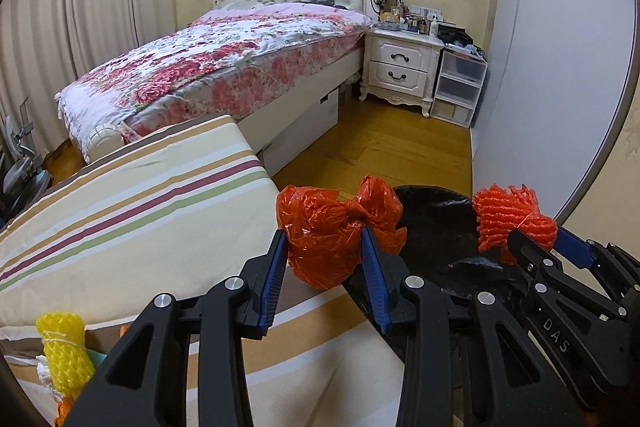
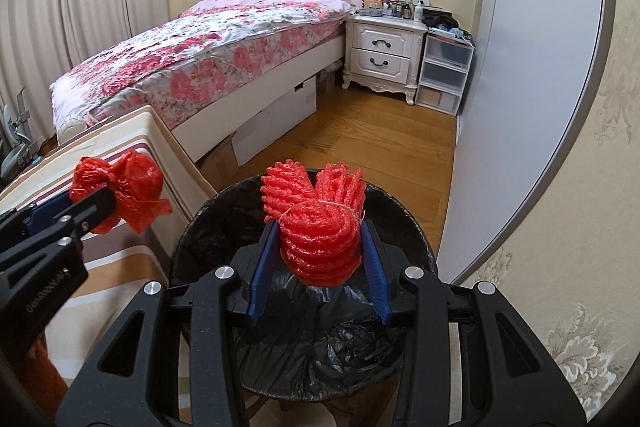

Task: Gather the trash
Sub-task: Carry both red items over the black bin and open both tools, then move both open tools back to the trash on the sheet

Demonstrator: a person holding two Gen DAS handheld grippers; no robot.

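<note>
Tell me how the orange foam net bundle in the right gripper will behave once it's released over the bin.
The foam net bundle looks airy, so probably light and slow to drop. Its thin tie seems to keep it bunched. Held by the right gripper above the black-lined bin, it should land softly, perhaps bouncing slightly.

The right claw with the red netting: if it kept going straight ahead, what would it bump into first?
Probably the far rim of the black-lined trash bin, since the right claw holds the red netting over its opening. Depth is hard to judge.

This is a home bedroom. A white tufted-headboard bed with a pink floral quilt stands beside a cluttered white two-drawer nightstand. Pleated curtains and floral wallpaper line the walls.
</note>
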